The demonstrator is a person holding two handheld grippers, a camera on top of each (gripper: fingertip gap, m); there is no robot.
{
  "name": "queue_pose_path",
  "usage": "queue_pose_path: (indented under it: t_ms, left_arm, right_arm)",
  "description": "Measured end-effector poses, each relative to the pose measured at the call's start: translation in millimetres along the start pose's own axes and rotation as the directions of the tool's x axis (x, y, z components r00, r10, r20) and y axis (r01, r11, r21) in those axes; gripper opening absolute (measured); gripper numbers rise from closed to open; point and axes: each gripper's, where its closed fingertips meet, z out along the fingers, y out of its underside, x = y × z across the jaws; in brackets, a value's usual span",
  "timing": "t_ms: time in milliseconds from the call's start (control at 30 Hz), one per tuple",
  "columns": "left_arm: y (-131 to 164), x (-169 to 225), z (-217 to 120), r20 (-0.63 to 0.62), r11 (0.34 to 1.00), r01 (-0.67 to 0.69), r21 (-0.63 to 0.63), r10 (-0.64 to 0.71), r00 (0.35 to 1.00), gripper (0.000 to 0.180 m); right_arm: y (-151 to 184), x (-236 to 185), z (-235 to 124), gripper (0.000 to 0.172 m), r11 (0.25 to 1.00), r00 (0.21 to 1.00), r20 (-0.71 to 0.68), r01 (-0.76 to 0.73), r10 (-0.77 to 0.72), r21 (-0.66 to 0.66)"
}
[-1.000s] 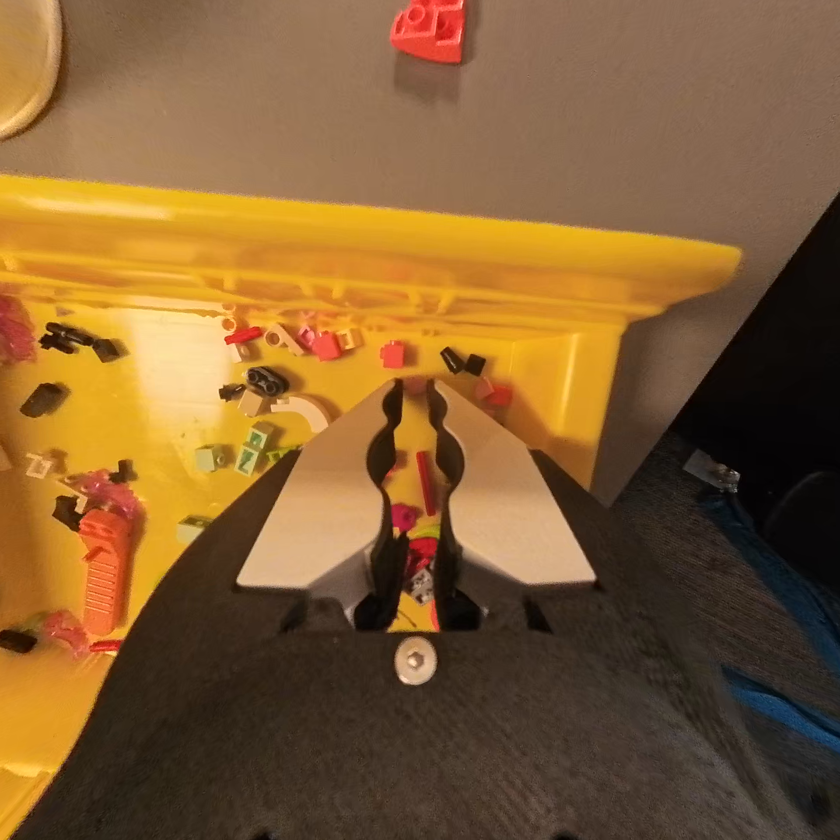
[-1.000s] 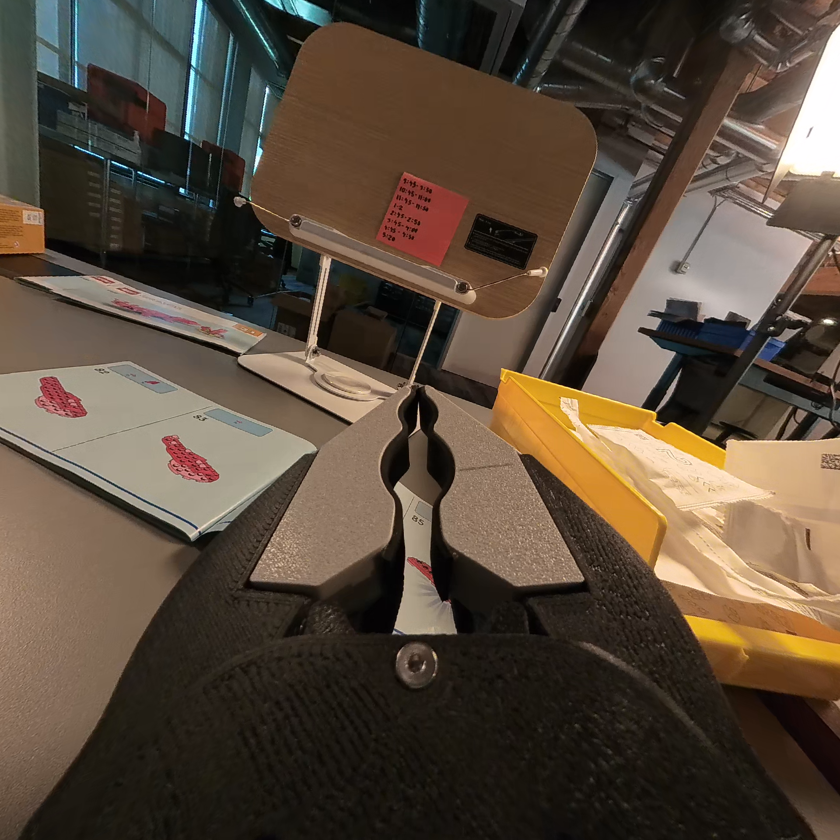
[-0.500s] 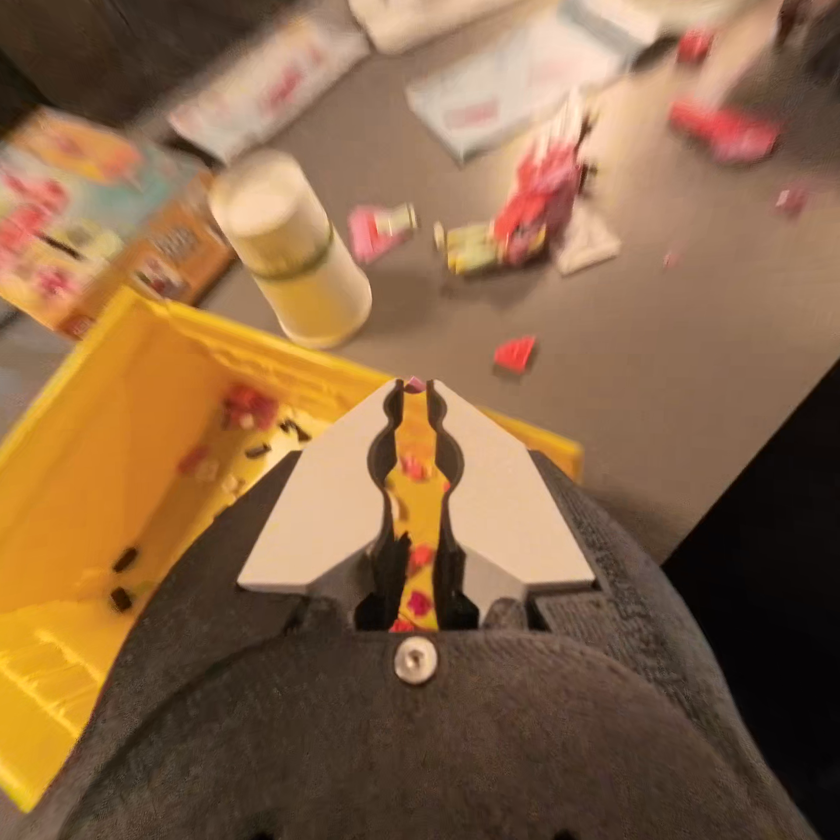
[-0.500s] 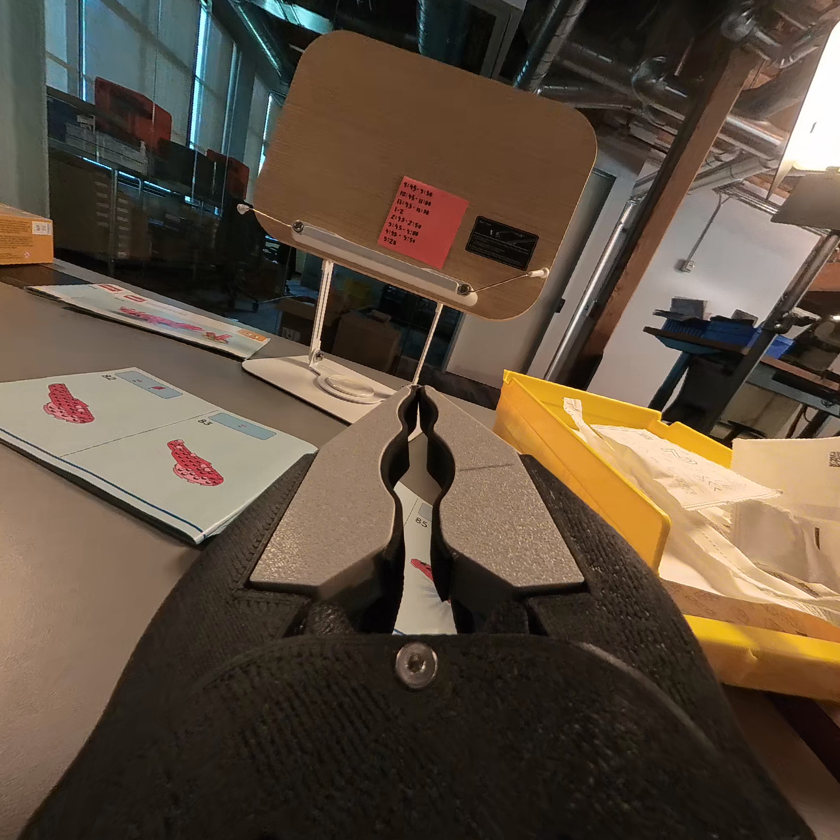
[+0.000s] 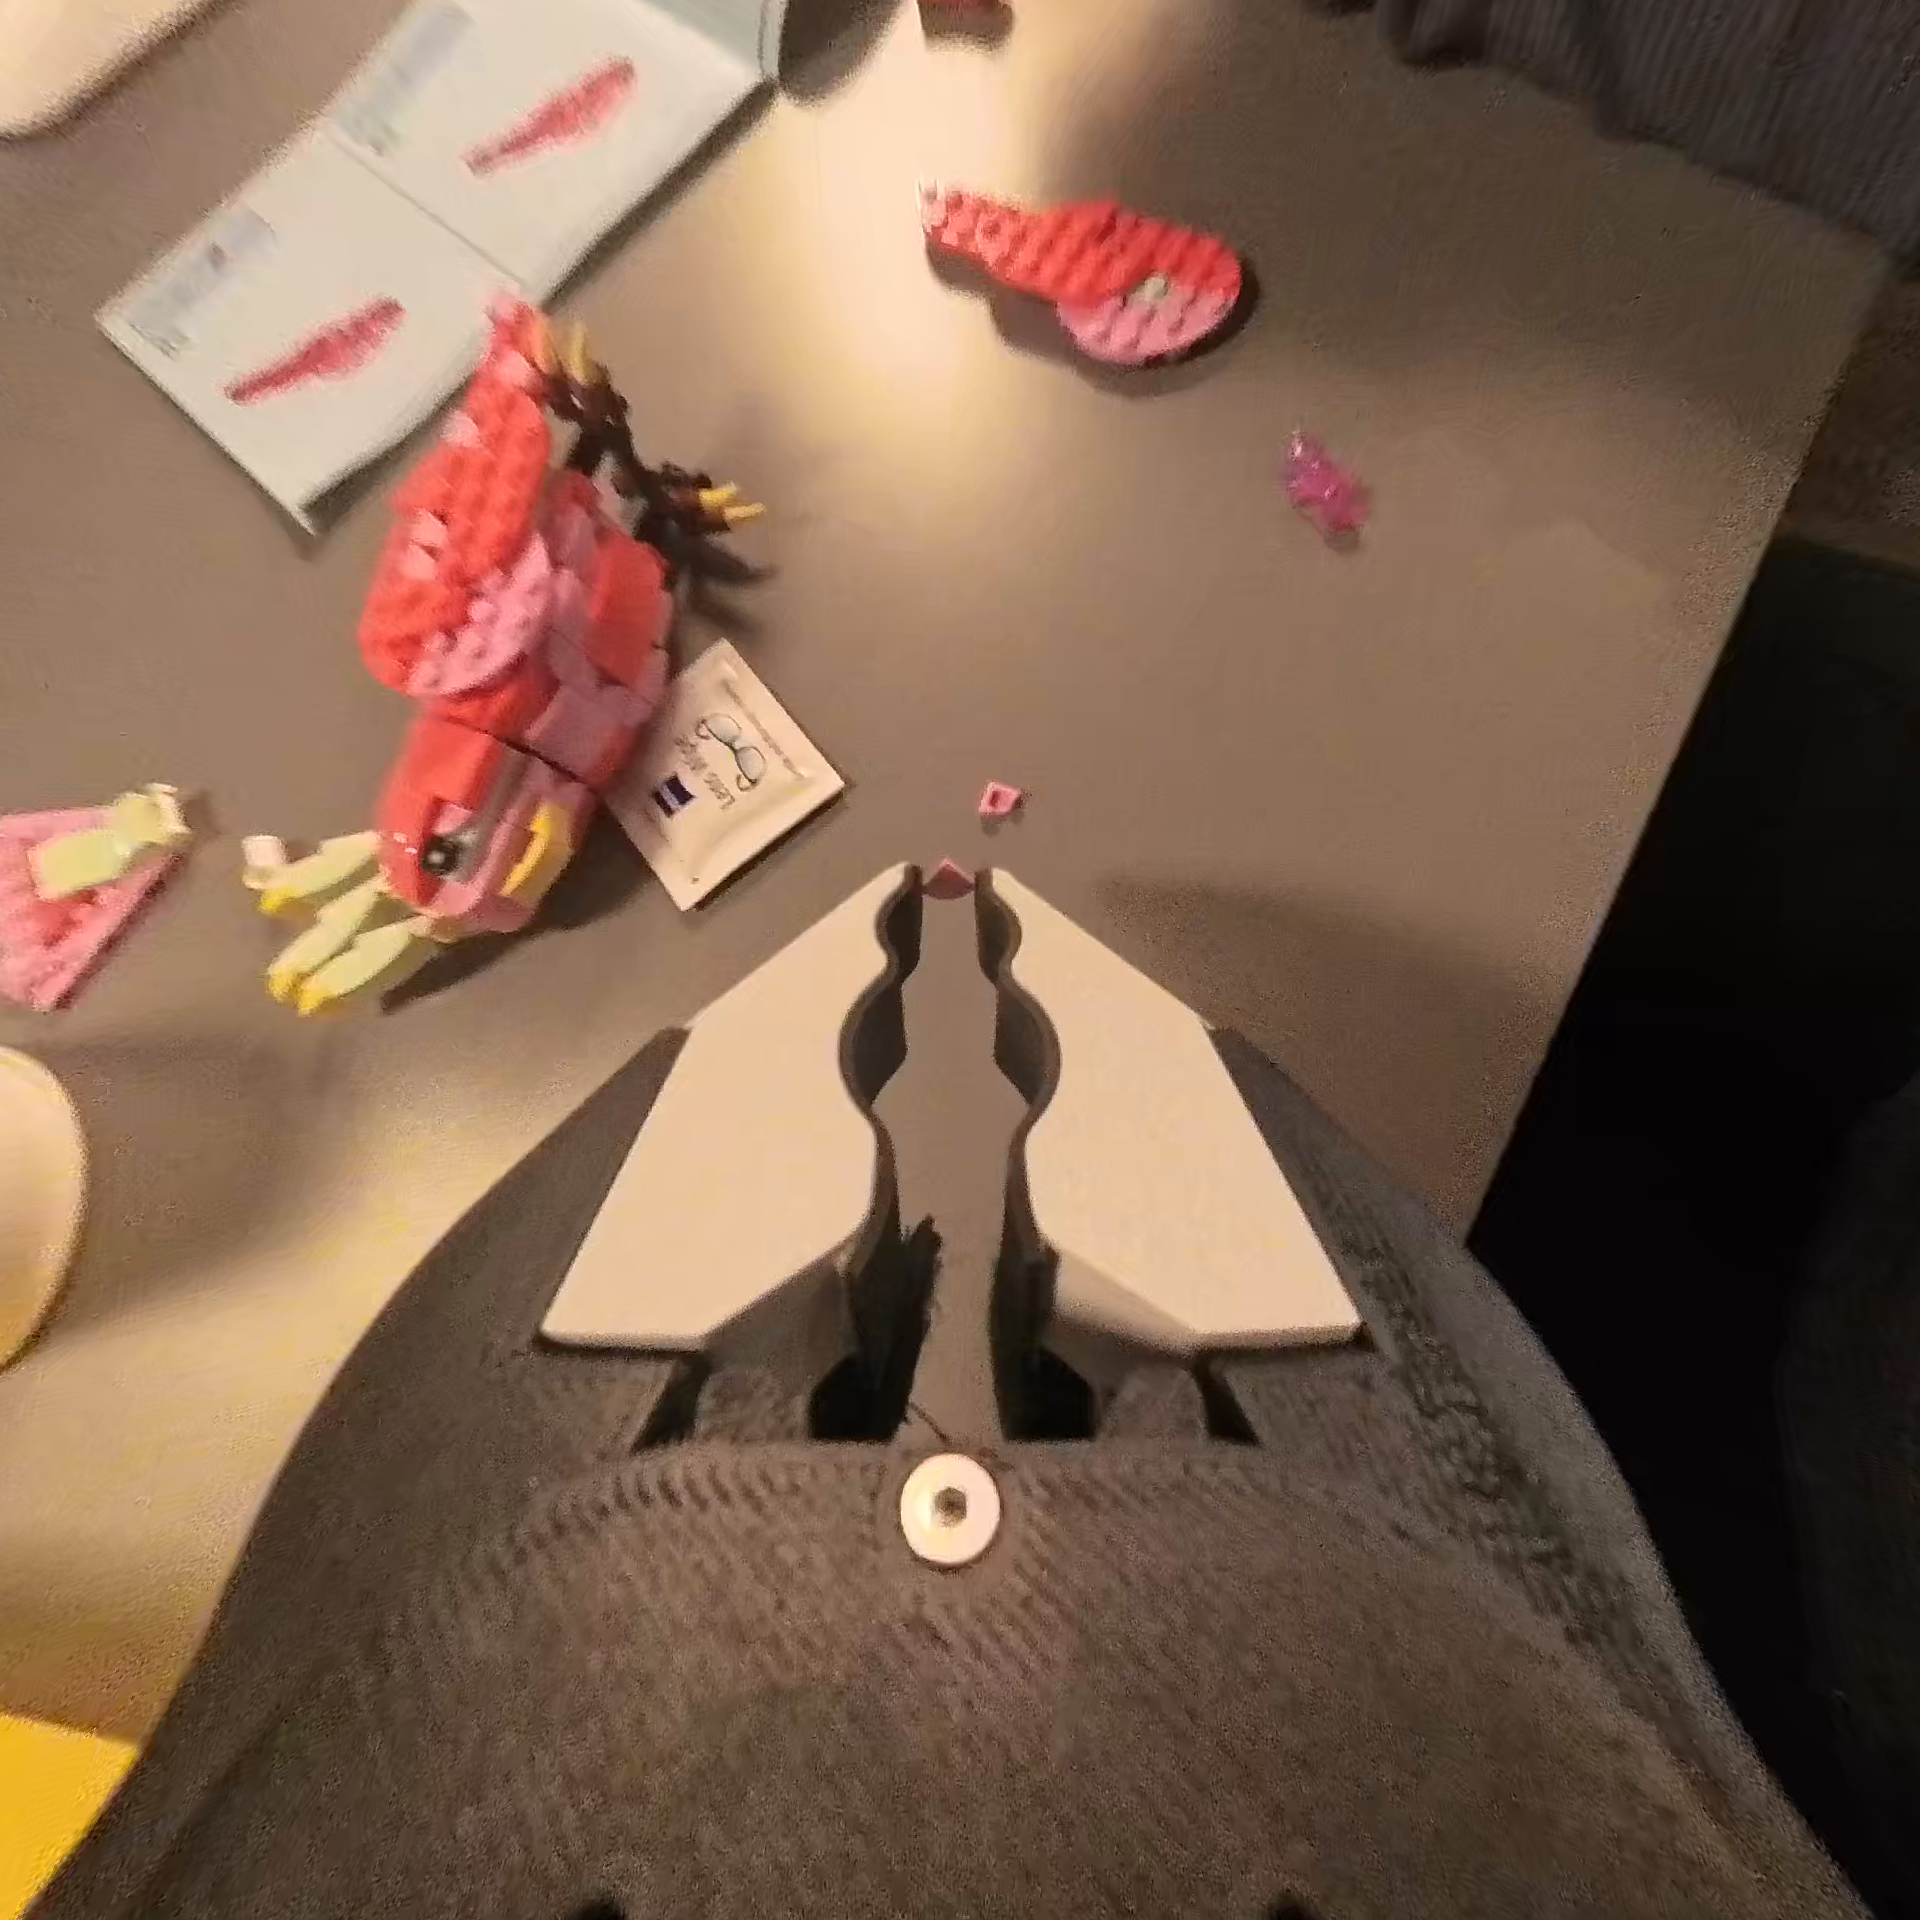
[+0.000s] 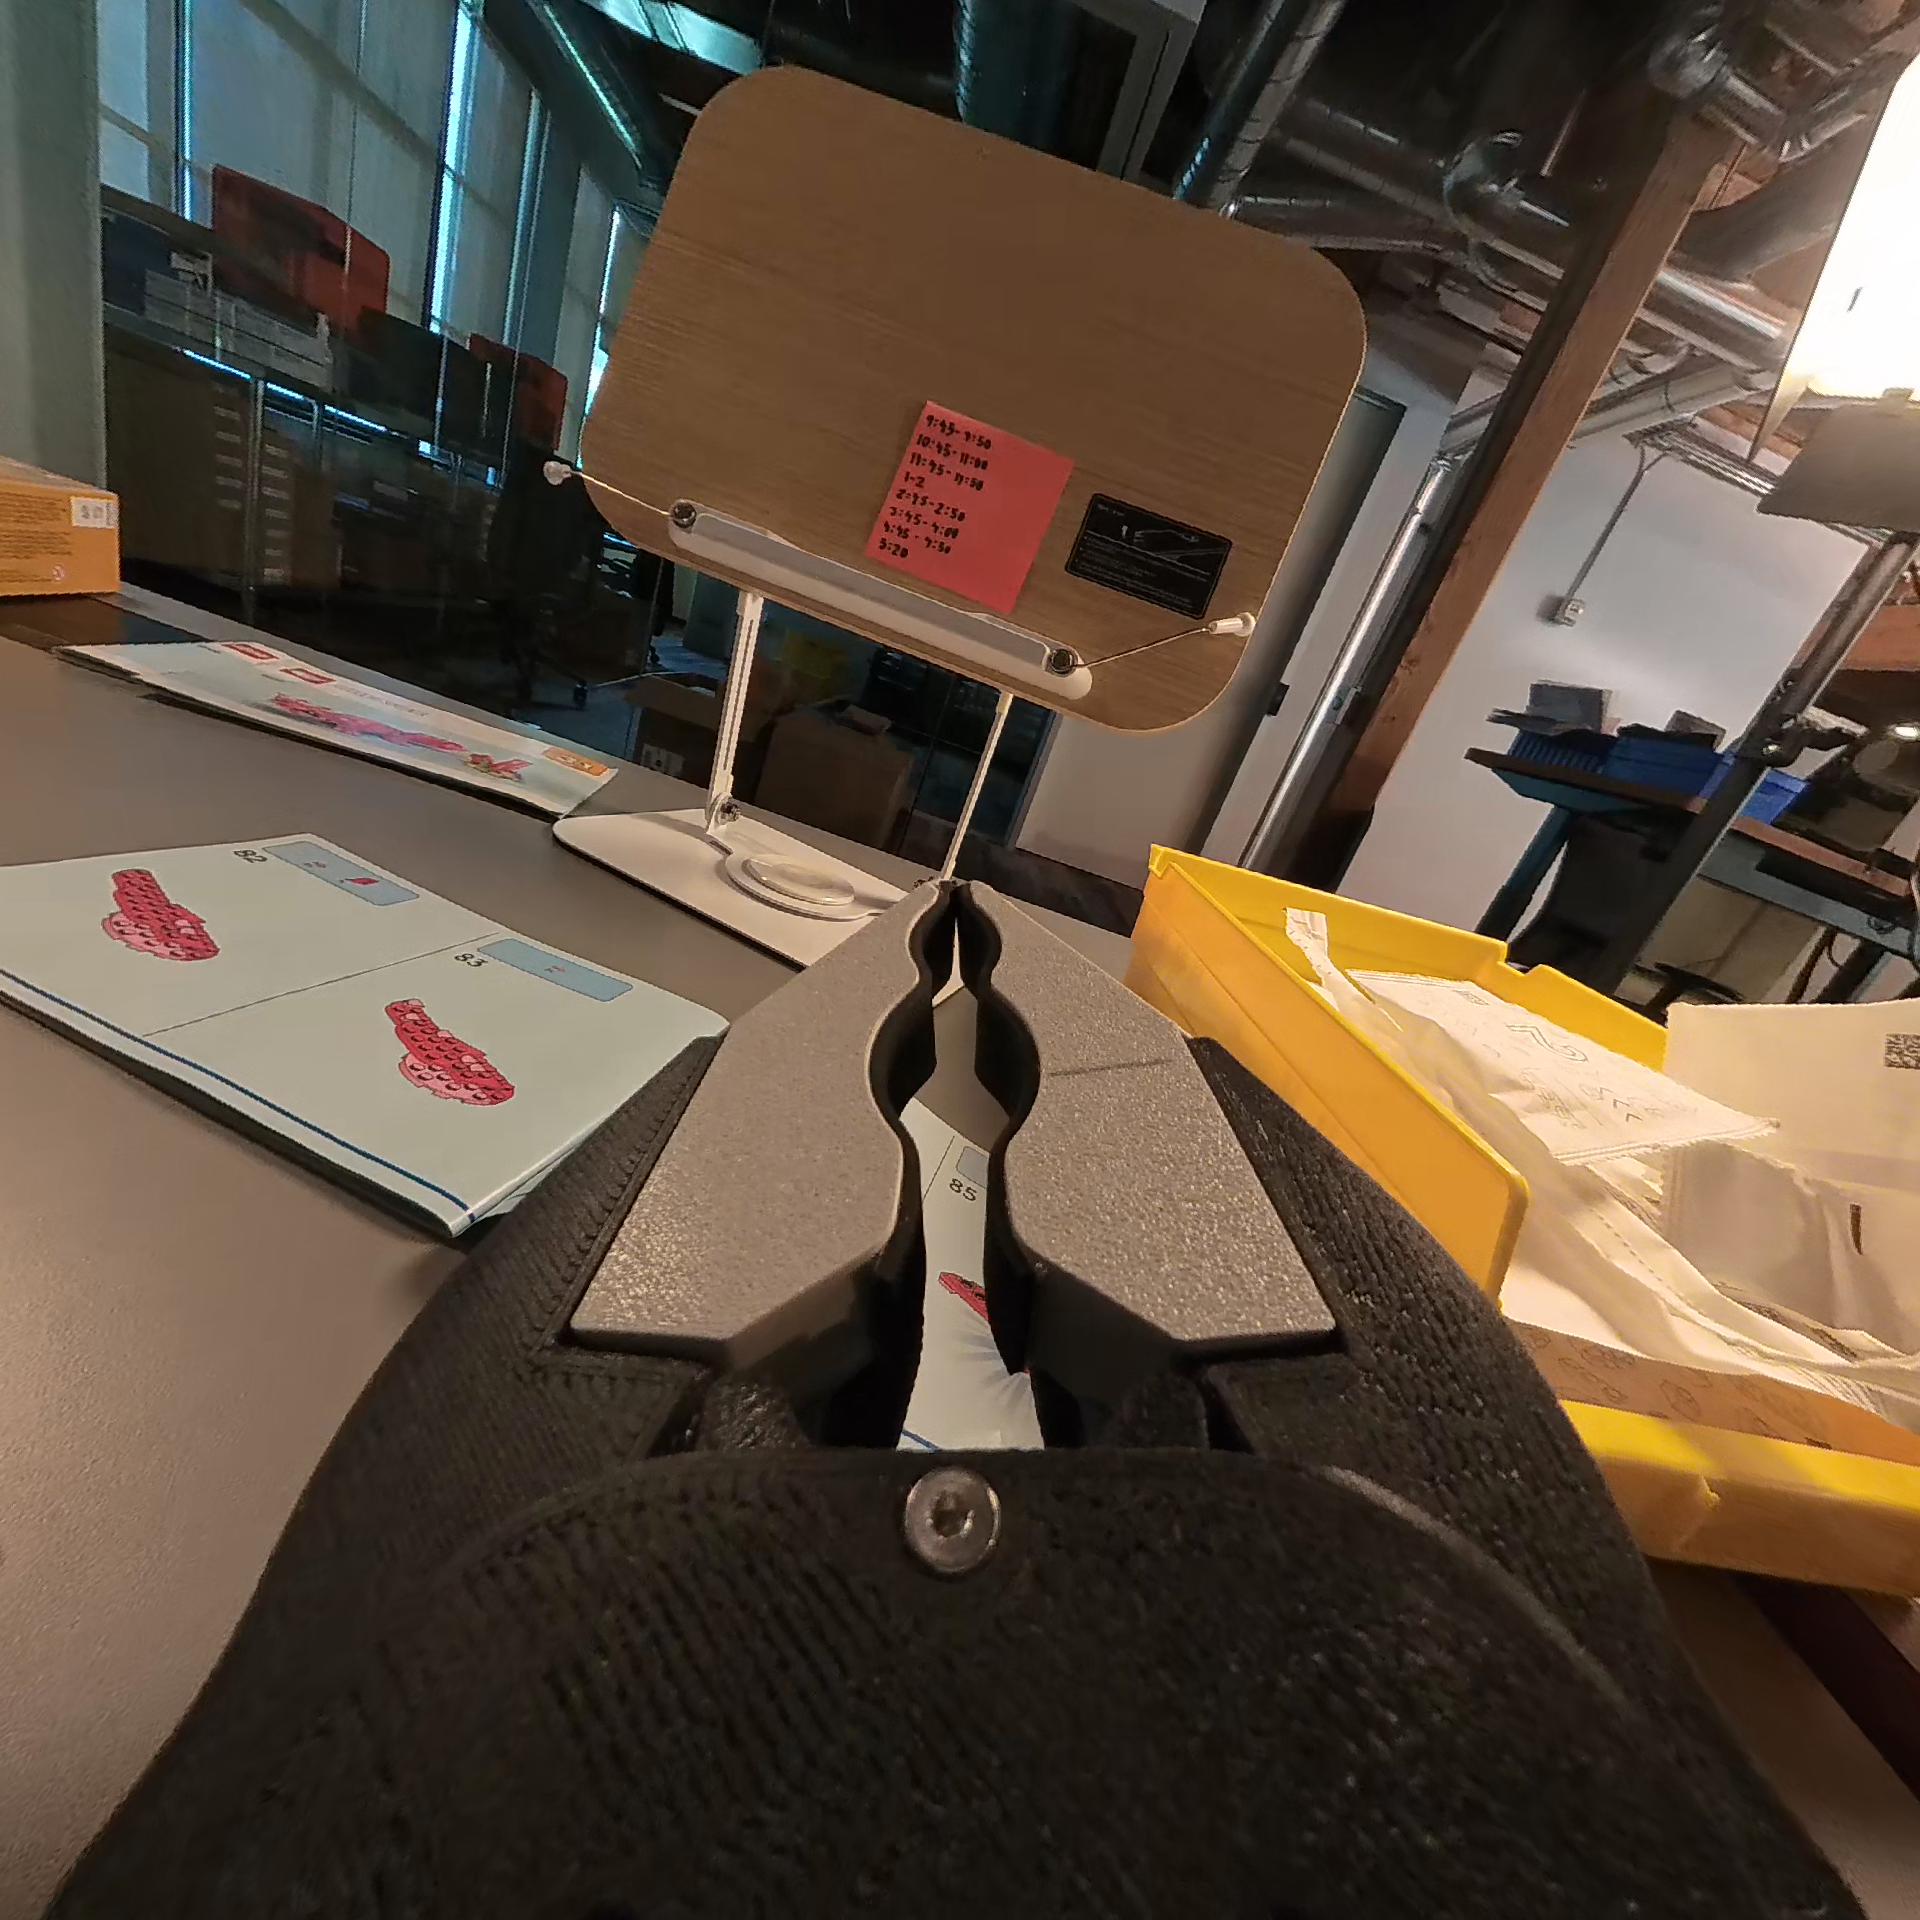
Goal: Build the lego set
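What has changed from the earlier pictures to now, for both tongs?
The left tongs, gripping a small pink piece throughout, moved out of the yellow bin to above the grey table, near the red-pink brick bird. The right tongs stayed shut and still.

In the left wrist view, bare desk (image 5: pixel 1195 644) runs from the centre to the right of the frame, broken only by a small pink brick (image 5: pixel 1003 798) just ahead; a brick bird model (image 5: pixel 509 665) and white sachet (image 5: pixel 727 774) crowd the left, a red studded plate (image 5: pixel 1091 275) the upper right; in the right wrist view a yellow bin (image 6: pixel 1340 1081) walls the right, a book stand (image 6: pixel 966 405) blocks straight ahead, an open booklet (image 6: pixel 312 997) lies flat at left.
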Motion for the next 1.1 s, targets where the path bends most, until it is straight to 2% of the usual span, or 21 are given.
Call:
queue_pose_path:
  t_ms: [133, 200, 333, 400, 433, 533, 667, 800, 933, 1100]
  left_arm:
    - [13.8, -2.2, 16.7, -0.021, 0.996, -0.009, -0.087, 0.007, 1.0, 0.01]
    - [21.1, -3.7, 21.1, -0.03, 0.992, -0.017, -0.126, 0.013, 0.999, 0.016]
    - [27.0, 0.2, 21.5, -0.088, 0.989, 0.041, -0.144, -0.054, 0.995, 0.05]
    - [30.5, 6.4, 17.5, -0.126, 0.983, 0.104, -0.152, -0.123, 0.984, 0.078]
    - [30.0, 9.3, 15.3, -0.133, 0.98, 0.144, -0.135, -0.162, 0.978, 0.082]
    - [20.0, 10.0, 10.7, -0.085, 0.968, 0.25, -0.021, -0.251, 0.964, 0.083]
    - [-18.0, 22.0, 15.5, -0.057, 0.937, 0.309, 0.165, -0.304, 0.951, 0.078]
    - [-42.9, 47.3, 40.5, -0.064, 0.955, 0.24, 0.178, -0.232, 0.971, 0.077]
    - [-81.0, 44.3, 64.1, 0.006, 0.945, 0.218, 0.243, -0.227, 0.974, 0.072]
    - [-112.4, 43.9, 116.1, 0.036, 0.973, 0.179, 0.148, -0.186, 0.982, 0.075]
  right_arm:
    - [0.5, -0.1, 0.4, 0.0, 1.0, 1.0, 0.002, -0.002, 0.002, -0.003]
    - [0.8, -0.4, 0.7, 0.0, 1.0, 1.0, 0.003, -0.002, 0.002, -0.005]
    - [0.9, 1.0, 0.6, 0.0, 1.0, 1.0, -0.001, -0.009, 0.009, -0.004]
    - [0.6, 4.0, 0.4, 0.0, 1.0, 1.0, -0.013, -0.021, 0.021, 0.004]
    - [0.6, 6.2, 0.5, 0.0, 1.0, 0.999, -0.021, -0.029, 0.029, 0.007]
    - [0.6, 9.1, 1.3, 0.0, 0.999, 0.999, -0.025, -0.047, 0.047, 0.015]
    - [-0.7, -1.5, 8.4, 0.0, 0.999, 0.999, 0.035, -0.029, 0.028, 0.032]
    - [-5.4, -27.1, 18.5, 0.0, 0.995, 0.987, 0.146, 0.056, -0.067, 0.077]
    - [-13.0, -49.5, 20.9, 0.0, 0.984, 0.961, 0.241, 0.098, -0.132, 0.147]
    - [-21.0, -54.8, 16.0, 0.0, 0.981, 0.948, 0.303, 0.036, -0.094, 0.193]
